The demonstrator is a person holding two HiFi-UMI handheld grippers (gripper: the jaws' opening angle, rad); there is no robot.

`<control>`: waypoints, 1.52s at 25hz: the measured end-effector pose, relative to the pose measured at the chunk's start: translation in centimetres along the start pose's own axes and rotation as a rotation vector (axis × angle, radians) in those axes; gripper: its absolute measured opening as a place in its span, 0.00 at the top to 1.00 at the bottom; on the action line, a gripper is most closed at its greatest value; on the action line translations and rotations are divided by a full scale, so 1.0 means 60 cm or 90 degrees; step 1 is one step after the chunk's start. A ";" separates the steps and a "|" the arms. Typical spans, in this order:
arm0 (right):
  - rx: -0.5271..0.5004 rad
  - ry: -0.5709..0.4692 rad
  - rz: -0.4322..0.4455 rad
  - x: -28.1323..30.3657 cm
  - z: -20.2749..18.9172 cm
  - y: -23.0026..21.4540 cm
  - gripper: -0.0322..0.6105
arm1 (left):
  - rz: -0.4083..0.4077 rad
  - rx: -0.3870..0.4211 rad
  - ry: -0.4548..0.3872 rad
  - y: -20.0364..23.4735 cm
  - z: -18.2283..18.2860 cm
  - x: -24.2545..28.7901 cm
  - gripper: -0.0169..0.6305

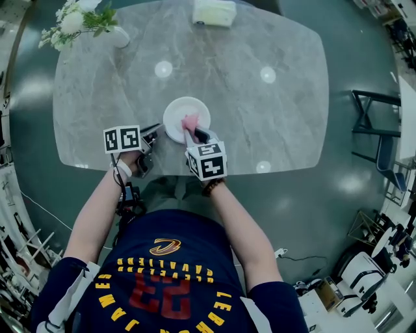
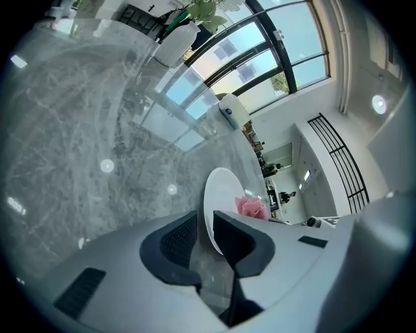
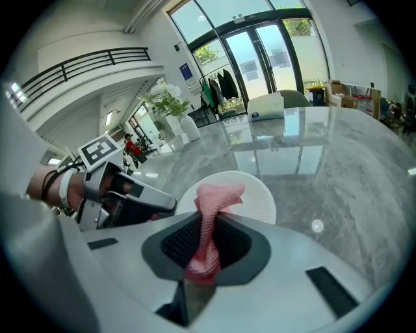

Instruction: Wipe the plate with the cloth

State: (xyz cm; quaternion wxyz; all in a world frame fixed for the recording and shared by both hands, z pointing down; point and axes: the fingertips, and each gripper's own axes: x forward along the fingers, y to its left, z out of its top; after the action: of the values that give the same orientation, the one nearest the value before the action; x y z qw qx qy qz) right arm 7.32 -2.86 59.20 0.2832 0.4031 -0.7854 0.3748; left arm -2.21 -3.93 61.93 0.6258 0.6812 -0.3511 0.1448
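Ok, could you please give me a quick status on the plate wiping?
Left hand-held gripper open at the rim of the plate. Right hand-held gripper shut on pink cloth, over the plate. Vase far across the table, no obstruction.

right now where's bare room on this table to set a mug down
Barest: the table right of the plate, out to its edge. Also the middle, between flower vase, pale box and plate. Crowded: near edge, left gripper and right gripper with cloth at the plate.
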 end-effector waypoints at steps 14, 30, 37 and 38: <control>-0.011 0.071 0.003 0.034 -0.037 0.004 0.88 | -0.041 -0.030 0.029 -0.008 -0.020 0.024 0.92; -0.033 0.047 -0.041 -0.003 -0.033 -0.052 0.88 | -0.045 -0.039 0.012 -0.008 -0.018 0.022 0.95; 0.017 0.017 -0.104 -0.032 -0.025 -0.114 0.88 | -0.043 -0.038 -0.004 -0.005 -0.014 0.021 0.95; 0.026 0.011 -0.108 -0.035 -0.022 -0.115 0.88 | -0.043 -0.039 -0.004 -0.005 -0.014 0.022 0.95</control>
State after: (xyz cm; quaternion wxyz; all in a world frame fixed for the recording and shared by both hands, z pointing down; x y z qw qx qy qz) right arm 14.44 -3.62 60.84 0.3123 0.4707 -0.7380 0.3691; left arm -0.88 -3.53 62.67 0.6495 0.6738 -0.3344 0.1110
